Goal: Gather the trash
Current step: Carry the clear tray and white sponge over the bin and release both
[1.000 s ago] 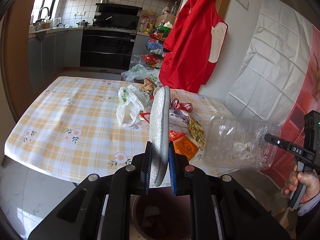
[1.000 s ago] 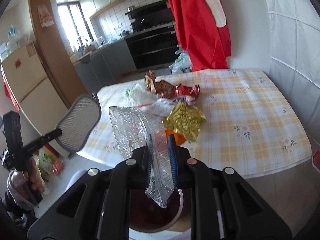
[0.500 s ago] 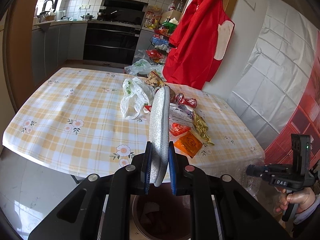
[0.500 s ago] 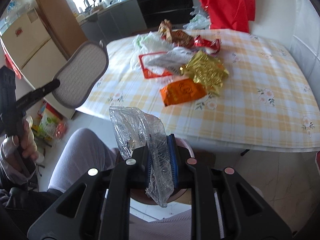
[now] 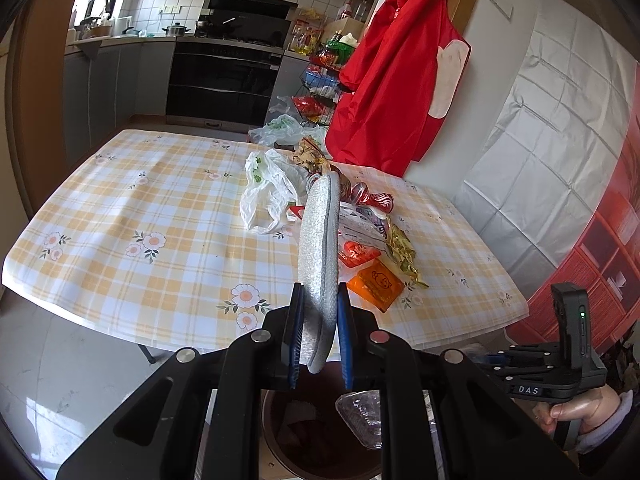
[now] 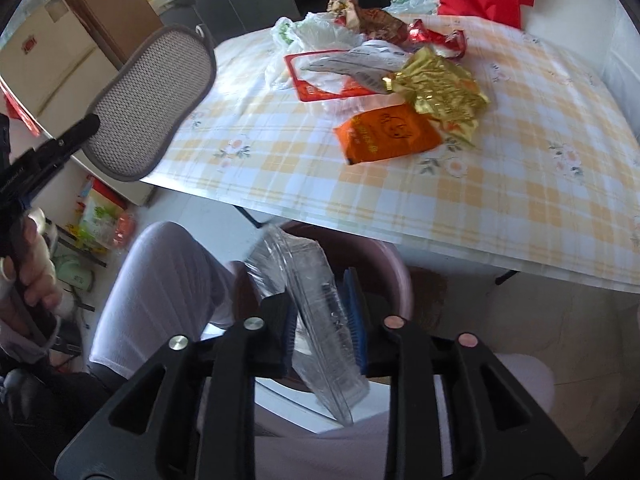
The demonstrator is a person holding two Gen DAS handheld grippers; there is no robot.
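My left gripper (image 5: pixel 319 336) is shut on a grey oval pad (image 5: pixel 320 256) and holds it upright at the table's near edge; the pad also shows in the right wrist view (image 6: pixel 150 104). My right gripper (image 6: pixel 324 320) holds a clear plastic container (image 6: pixel 316 320) between its jaws, which have parted slightly, above a brown-pink bin (image 6: pixel 384 264) below the table edge. The bin (image 5: pixel 320 440) and the container (image 5: pixel 360 416) also show in the left wrist view. Trash lies on the checked tablecloth (image 5: pixel 152 216): an orange packet (image 6: pixel 388 134), gold foil (image 6: pixel 444 88), a white bag (image 5: pixel 268 192), red wrappers (image 5: pixel 372 198).
A red garment (image 5: pixel 404 80) hangs on the wall behind the table. Kitchen counters and an oven (image 5: pixel 224 80) stand at the back. The person's legs in light trousers (image 6: pixel 160 280) are beside the bin. Bags lie on the floor at left (image 6: pixel 100 216).
My right gripper has dropped from table height to just over the bin with the clear container, and its jaws have parted slightly. My left gripper has stayed still with the pad.
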